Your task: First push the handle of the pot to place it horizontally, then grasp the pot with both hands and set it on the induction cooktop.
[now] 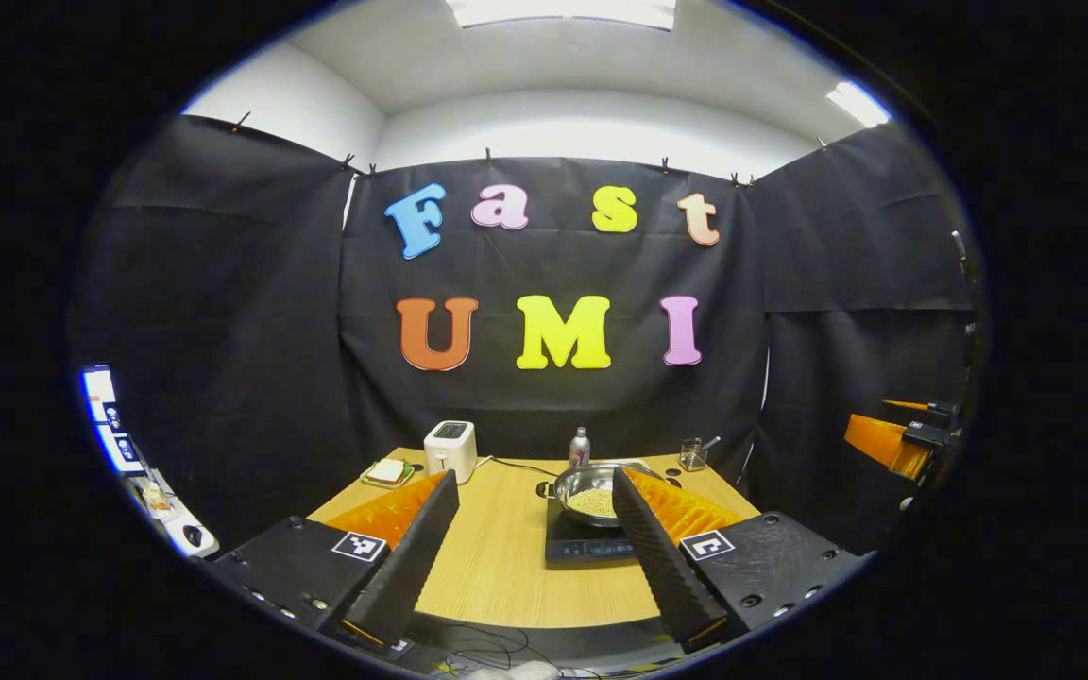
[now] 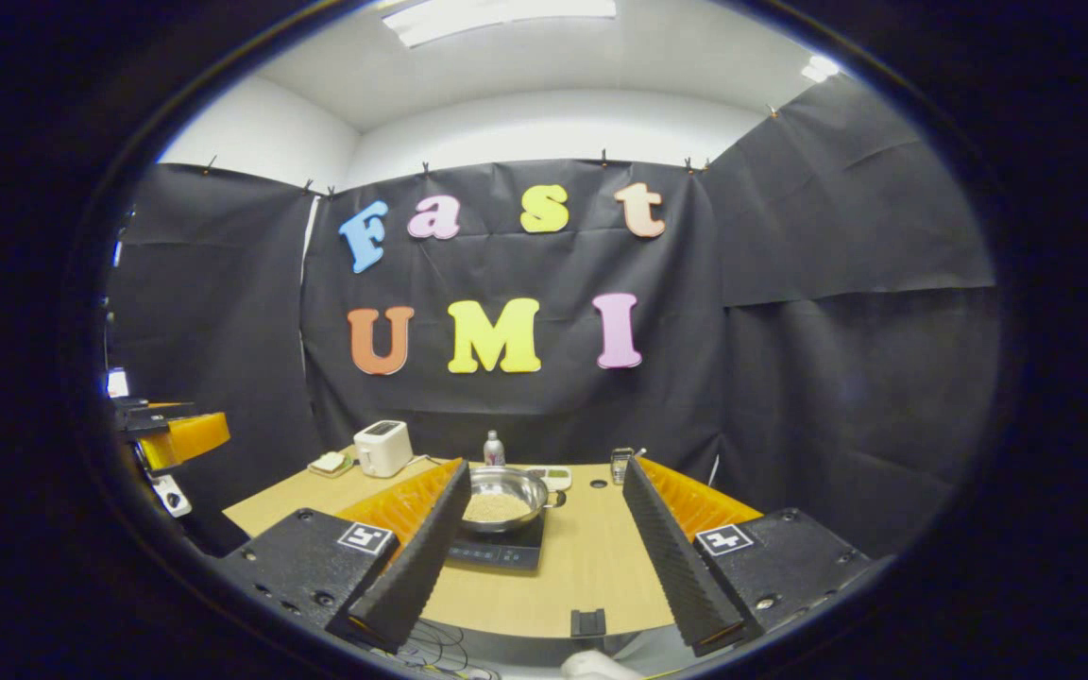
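A steel pot [image 1: 591, 489] [image 2: 504, 499] holding pale grains sits on the black induction cooktop [image 1: 582, 543] [image 2: 497, 550] on the wooden table. A short side handle sticks out at its right rim in the right gripper view. My left gripper [image 1: 535, 491] hangs open in front of the table, well back from the pot, with nothing between its fingers. My right gripper [image 2: 544, 477] is likewise open and empty, back from the table's near edge. The other gripper shows at the right edge [image 1: 903, 436] of the left gripper view and at the left edge [image 2: 171, 433] of the right gripper view.
On the table's [image 1: 506, 557] far side stand a white toaster [image 1: 450, 449] [image 2: 383, 446], a plate with bread [image 1: 388, 471] [image 2: 328, 463], a small bottle [image 1: 580, 446] [image 2: 493, 447] and a glass jar [image 1: 692, 454] [image 2: 621, 463]. Cables hang below the near edge.
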